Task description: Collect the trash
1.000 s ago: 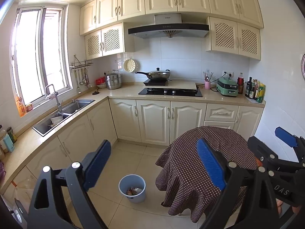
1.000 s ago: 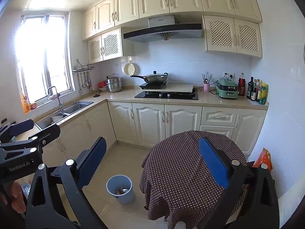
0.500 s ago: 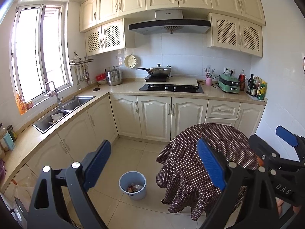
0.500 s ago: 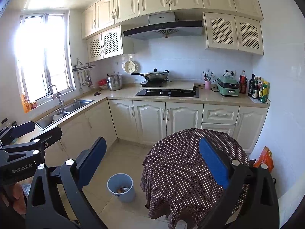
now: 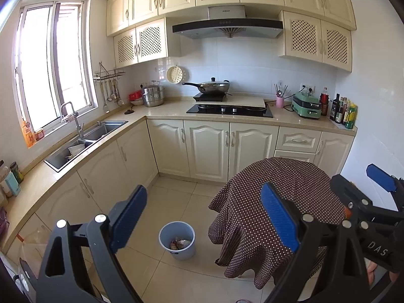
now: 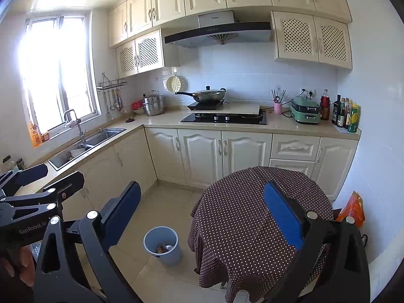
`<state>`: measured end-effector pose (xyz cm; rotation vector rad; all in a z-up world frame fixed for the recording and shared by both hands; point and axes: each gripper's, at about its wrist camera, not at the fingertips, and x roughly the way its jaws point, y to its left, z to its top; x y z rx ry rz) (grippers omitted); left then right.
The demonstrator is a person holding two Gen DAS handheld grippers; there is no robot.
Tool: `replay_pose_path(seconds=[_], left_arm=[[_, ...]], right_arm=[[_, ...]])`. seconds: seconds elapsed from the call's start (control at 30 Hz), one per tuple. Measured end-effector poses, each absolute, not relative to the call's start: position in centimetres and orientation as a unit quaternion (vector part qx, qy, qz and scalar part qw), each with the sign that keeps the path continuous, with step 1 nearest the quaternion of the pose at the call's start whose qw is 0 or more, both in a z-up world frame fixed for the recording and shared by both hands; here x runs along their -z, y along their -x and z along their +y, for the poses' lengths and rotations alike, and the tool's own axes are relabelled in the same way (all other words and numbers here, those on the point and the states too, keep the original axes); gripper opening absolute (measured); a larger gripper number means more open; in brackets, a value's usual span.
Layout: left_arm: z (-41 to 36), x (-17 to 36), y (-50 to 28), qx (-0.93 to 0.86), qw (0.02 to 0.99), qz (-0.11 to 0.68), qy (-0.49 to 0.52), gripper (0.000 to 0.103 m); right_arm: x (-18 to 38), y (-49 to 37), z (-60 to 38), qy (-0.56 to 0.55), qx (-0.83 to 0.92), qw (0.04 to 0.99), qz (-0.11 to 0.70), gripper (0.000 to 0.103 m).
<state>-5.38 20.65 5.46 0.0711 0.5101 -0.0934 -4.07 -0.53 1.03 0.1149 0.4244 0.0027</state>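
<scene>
Both claws are hanging released and empty above the tiled kitchen floor (image 5: 176, 202). The left gripper (image 5: 202, 214) is holding its blue-padded fingers spread wide apart, with nothing between them. The right gripper (image 6: 202, 212) is standing equally wide, also gripping nothing.

Between the fingers in both views, a small round pale-blue plastic waste bin (image 5: 177, 240) is sitting upright on the floor, just beside the draped edge of a round table covered with a brown white-dotted cloth (image 5: 272, 194). Crumpled trash (image 5: 179, 243) is lying at the bottom of the bin; what it is made of cannot be told.

An orange plastic bag (image 6: 352, 208) is leaning near the white wall, beyond the table's right edge.

Along the beige L-shaped worktop (image 5: 166, 109), a steel double sink (image 5: 83, 141) is sitting below the window on the left run, and a lidded wok (image 5: 213, 87) is resting over the black hob (image 5: 231, 109) on the back run. Dark bottles (image 5: 343, 111) are clustering at the worktop's right end.
</scene>
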Motion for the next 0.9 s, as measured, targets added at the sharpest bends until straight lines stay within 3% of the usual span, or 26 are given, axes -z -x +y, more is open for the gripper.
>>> replay_pose_path(seconds=[0.57, 0.9], left_arm=[[21.2, -4.3, 2.6, 0.041, 0.959, 0.278, -0.038, 0.09], [20.4, -1.8, -1.4, 0.018, 0.941, 0.334, -0.05, 0.09]], right_arm=[[0.0, 2.2, -0.1, -0.06, -0.003, 0.971, 0.232, 0.094], [2.3, -1.4, -1.7, -0.073, -0.002, 0.96, 0.271, 0.094]])
